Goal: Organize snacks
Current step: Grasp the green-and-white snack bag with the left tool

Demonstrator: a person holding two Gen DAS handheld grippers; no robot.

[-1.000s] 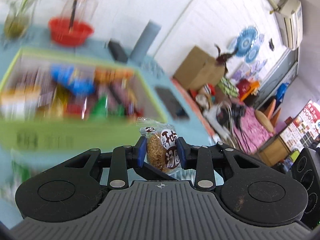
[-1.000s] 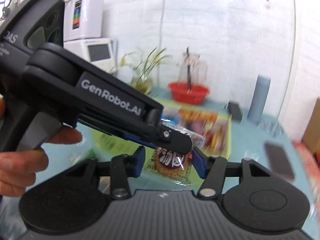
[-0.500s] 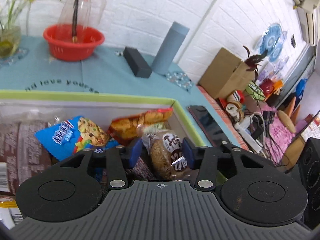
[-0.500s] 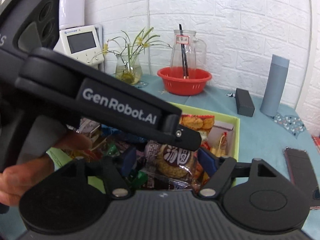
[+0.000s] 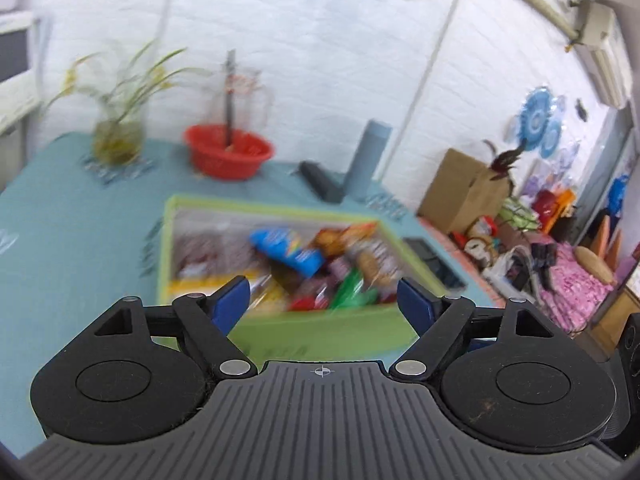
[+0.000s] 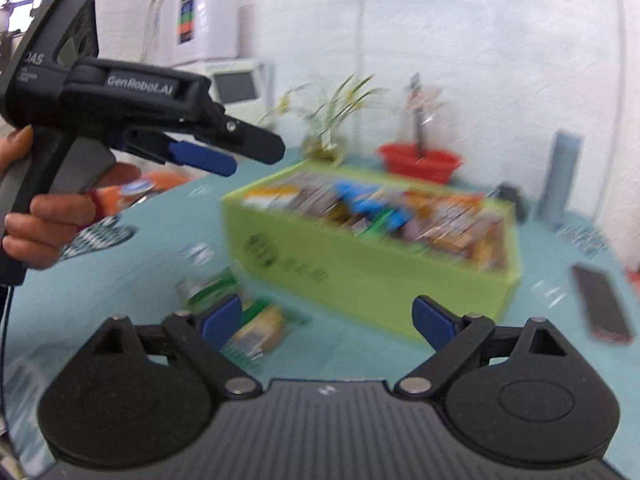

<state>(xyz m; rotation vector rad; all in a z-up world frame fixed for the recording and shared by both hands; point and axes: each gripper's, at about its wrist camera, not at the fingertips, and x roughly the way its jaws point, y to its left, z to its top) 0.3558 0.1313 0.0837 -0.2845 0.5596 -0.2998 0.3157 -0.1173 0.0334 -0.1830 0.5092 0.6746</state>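
A lime-green box (image 5: 320, 336) full of mixed snack packets (image 5: 296, 256) sits on the teal tablecloth; it also shows in the right wrist view (image 6: 360, 276). My left gripper (image 5: 324, 300) hangs back from the box's near wall, its jaws opening with nothing between them. In the right wrist view the left gripper (image 6: 252, 156) is at upper left, held by a person's hand (image 6: 44, 220). My right gripper (image 6: 328, 320) is short of the box's near corner, jaws opening and empty. A green and tan snack packet (image 6: 252, 332) lies on the cloth beside its left finger.
Behind the box stand a red basin (image 5: 228, 152), a glass vase with a plant (image 5: 118, 136), a grey cylinder (image 5: 370, 156) and a small black box (image 5: 322, 184). A dark phone (image 6: 604, 304) lies right of the box. More packets (image 6: 100, 236) lie at left.
Both grippers held round biscuit packets, carried them over the box and opened. Both have since drawn back from the box with empty jaws.
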